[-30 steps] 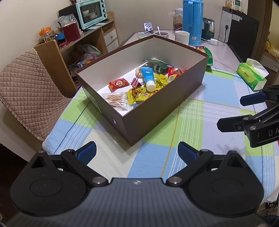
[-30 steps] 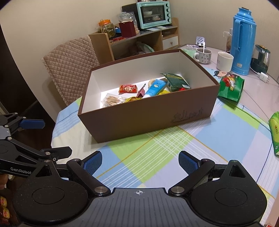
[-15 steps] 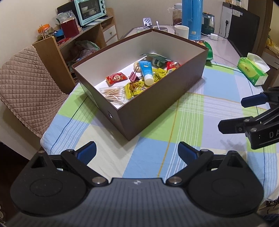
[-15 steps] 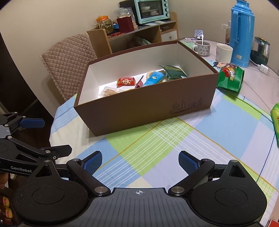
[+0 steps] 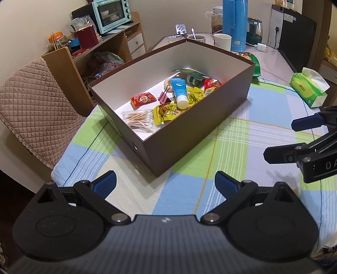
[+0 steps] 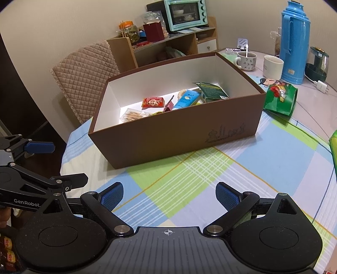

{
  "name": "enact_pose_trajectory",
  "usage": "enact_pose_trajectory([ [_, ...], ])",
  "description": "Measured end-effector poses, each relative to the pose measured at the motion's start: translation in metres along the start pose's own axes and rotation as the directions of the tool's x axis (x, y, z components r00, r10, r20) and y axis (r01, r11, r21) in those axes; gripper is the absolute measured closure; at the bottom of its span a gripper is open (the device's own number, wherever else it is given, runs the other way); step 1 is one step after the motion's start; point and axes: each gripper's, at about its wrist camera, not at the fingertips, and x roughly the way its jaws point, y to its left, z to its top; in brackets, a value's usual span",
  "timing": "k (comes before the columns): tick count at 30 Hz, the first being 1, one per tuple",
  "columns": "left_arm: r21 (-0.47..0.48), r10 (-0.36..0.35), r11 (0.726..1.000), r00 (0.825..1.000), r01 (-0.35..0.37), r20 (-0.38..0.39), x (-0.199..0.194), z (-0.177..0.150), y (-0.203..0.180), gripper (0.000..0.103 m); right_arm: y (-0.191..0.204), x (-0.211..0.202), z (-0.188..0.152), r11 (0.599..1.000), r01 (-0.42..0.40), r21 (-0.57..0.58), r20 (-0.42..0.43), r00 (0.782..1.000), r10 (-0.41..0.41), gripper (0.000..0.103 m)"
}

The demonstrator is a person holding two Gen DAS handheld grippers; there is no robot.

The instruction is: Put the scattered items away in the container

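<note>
A brown cardboard box (image 5: pixel 189 134) (image 6: pixel 168 137) with a white inside stands on the checked tablecloth. In it lie a blue tube (image 5: pixel 179 91) (image 6: pixel 186 100), a pack of cotton swabs (image 5: pixel 139 119) (image 6: pixel 134 114), a red snack packet (image 5: pixel 143 99) (image 6: pixel 152 102), a pink binder clip (image 5: pixel 164 98), yellow packets (image 5: pixel 168 110) and a dark green pouch (image 5: pixel 192 75) (image 6: pixel 212 90). My left gripper (image 5: pixel 166 184) hovers open over the cloth in front of the box, holding nothing. My right gripper (image 6: pixel 169 195) is open too, and is seen at the right edge of the left wrist view (image 5: pixel 294 137).
A green tissue pack (image 5: pixel 308 90) lies at the right. A green snack bag (image 6: pixel 280 99), two mugs (image 6: pixel 272 67), a blue thermos (image 6: pixel 294 40) and a kettle (image 6: pixel 318 65) stand behind the box. A quilted chair (image 5: pixel 35 109) is at the table's left, shelves with a toaster oven (image 6: pixel 185 14) beyond.
Both grippers have pulled back and risen slightly, so the box sits a little farther off. Both stay open; nothing in the box has moved.
</note>
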Motion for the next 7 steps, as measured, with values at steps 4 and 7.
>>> enact_pose_trajectory([
  [4, -0.001, 0.006, 1.000, 1.000, -0.006, 0.008, 0.0013, 0.0047, -0.0008, 0.005, -0.0014, 0.0029, 0.0039, 1.000, -0.008, -0.009, 0.000, 1.000, 0.008, 0.006],
  [7, -0.007, 0.015, 1.000, 1.000, -0.015, 0.010, 0.0030, 0.0076, -0.0006, 0.004, -0.0030, 0.0047, 0.0061, 1.000, -0.014, -0.015, 0.001, 1.000, 0.014, 0.006],
])
